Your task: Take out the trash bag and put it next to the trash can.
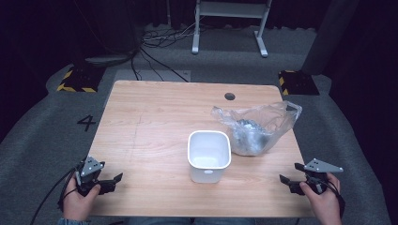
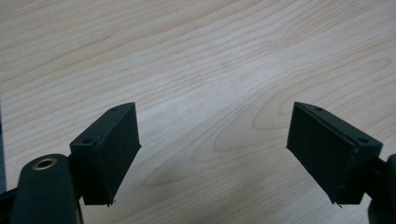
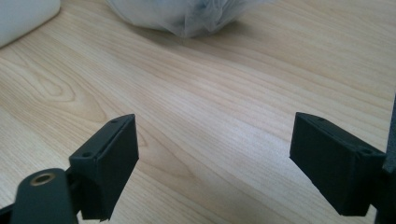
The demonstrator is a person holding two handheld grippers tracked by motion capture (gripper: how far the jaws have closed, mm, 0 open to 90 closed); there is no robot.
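Observation:
A white rectangular bin [image 1: 209, 155] stands upright in the middle of the wooden table [image 1: 155, 117], and its inside looks bare. Right behind it lies a clear plastic bag [image 1: 256, 125] with grey pieces inside. My left gripper [image 1: 115, 182] rests low at the table's front left corner, open, with bare wood between its jaws [image 2: 212, 154]. My right gripper [image 1: 290, 173] sits at the front right edge, open too, nothing between its jaws [image 3: 215, 163]. The bag's bottom [image 3: 187, 16] and a corner of the bin [image 3: 23, 16] lie ahead of it.
A round cable hole [image 1: 229, 96] is in the table near its far edge. Beyond the table stand a white metal frame [image 1: 230, 23] and loose cables [image 1: 159, 40] on the grey floor. Yellow-and-black striped blocks [image 1: 75, 80] sit at both far corners.

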